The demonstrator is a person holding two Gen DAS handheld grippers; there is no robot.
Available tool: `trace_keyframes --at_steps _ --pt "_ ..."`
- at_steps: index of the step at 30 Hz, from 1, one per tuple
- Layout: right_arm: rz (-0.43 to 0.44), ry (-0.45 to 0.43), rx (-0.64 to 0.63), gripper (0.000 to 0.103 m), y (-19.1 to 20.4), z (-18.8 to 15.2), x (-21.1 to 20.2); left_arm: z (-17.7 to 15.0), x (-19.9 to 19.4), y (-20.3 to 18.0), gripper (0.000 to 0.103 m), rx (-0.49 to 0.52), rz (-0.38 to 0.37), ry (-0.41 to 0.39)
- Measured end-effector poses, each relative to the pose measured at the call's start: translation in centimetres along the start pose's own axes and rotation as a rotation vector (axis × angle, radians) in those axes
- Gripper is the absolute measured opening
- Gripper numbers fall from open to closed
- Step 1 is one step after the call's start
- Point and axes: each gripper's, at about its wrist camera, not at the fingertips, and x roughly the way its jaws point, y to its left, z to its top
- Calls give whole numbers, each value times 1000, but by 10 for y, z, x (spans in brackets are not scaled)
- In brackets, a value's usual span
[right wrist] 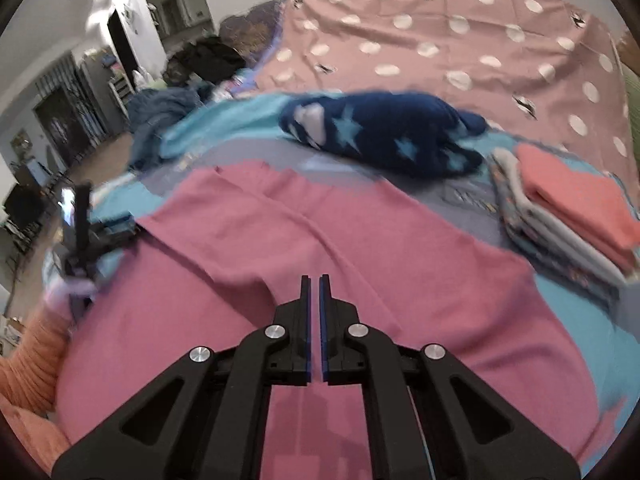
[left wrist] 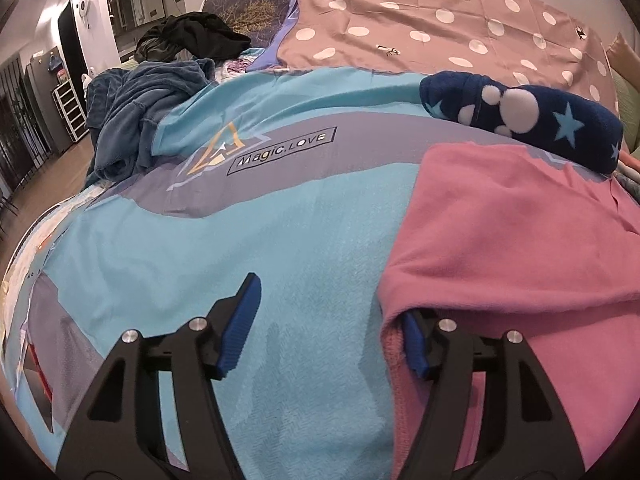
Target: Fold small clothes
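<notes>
The pink cloth (right wrist: 320, 240) lies spread flat on the blue bed cover (left wrist: 200, 240). The left gripper (left wrist: 324, 328) stands at the left edge of the cloth with its jaws apart; the right finger (left wrist: 414, 344) is under the lifted edge, and the left finger rests over the bare cover. The right gripper (right wrist: 314, 296) hangs above the cloth with its jaws closed and nothing between them. A dark blue star garment (right wrist: 384, 136) lies behind the cloth, and a folded pile (right wrist: 568, 204) sits to the right.
</notes>
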Motion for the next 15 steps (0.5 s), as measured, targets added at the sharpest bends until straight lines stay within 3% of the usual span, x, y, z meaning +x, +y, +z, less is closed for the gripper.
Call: trace_keyframes --at_steps 4,6,7,8,12,13,14,15 --pt "27 55 129 11 -17 -28 7 0 0 0 67 -4 -3 2" --pt "35 65 150 23 -16 -35 12 0 1 -1 67 -6 -4 5" --pt "26 69 178 37 -18 -36 16 0 0 -1 67 -6 -3 6" --pt "25 65 216 41 -21 -36 20 0 1 -1 68 -6 -3 7" --pt "89 82 415 42 -44 -30 49 0 1 -1 69 -11 -7 13" --pt "87 80 430 37 -45 -28 52 0 2 0 69 -13 -10 15" --pt "55 70 431 2 -44 -26 54 0 2 1 69 -16 -14 17" --pt "38 63 430 2 -42 -23 52 0 2 1 69 -19 -17 17"
